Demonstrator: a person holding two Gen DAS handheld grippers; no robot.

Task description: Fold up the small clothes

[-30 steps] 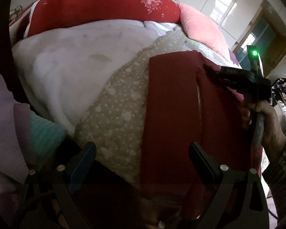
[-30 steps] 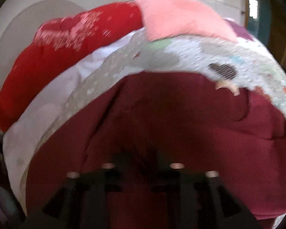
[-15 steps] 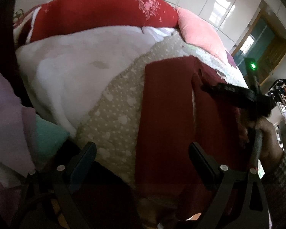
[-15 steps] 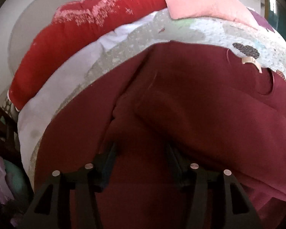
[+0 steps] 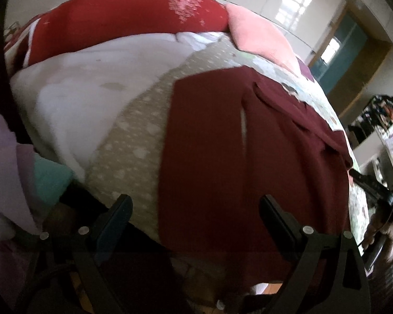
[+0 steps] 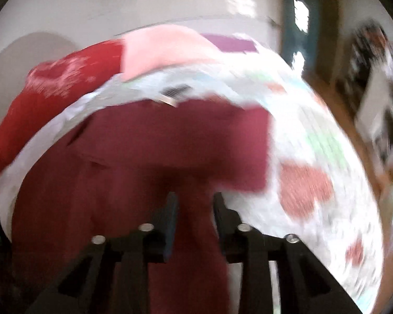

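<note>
**Right wrist view: a fold under way on the maroon garment**

Right wrist view is smeared with motion, but the main thing reads clearly enough: the right gripper (image 6: pixel 194 209) has a band of the maroon garment (image 6: pixel 149 151) running up between its two fingers. Its jaws have just been closing, with that cloth between them, and they look clamped on it, though the blur leaves a little doubt. I judge this a sleeve or side flap being carried toward the right, so the step in hand is a side fold.

From the left wrist view the garment lies spread on the patterned quilt (image 5: pixel 128 141), with a long seam or slit down its middle. The left gripper (image 5: pixel 195 209) hovers above the near hem, fingers wide apart, holding nothing. The right gripper shows at the far right edge of that picture, in a person's hand (image 5: pixel 380 233).

Next, I think, the flap must be laid flat and square, then released, with the left tool free to pin the near hem.

Room is fair: bare quilt lies right of the garment, but the bed's edge drops away just beyond. A red pillow (image 5: pixel 123 21) and a pink towel (image 5: pixel 259 36) sit well apart at the far end.
</note>
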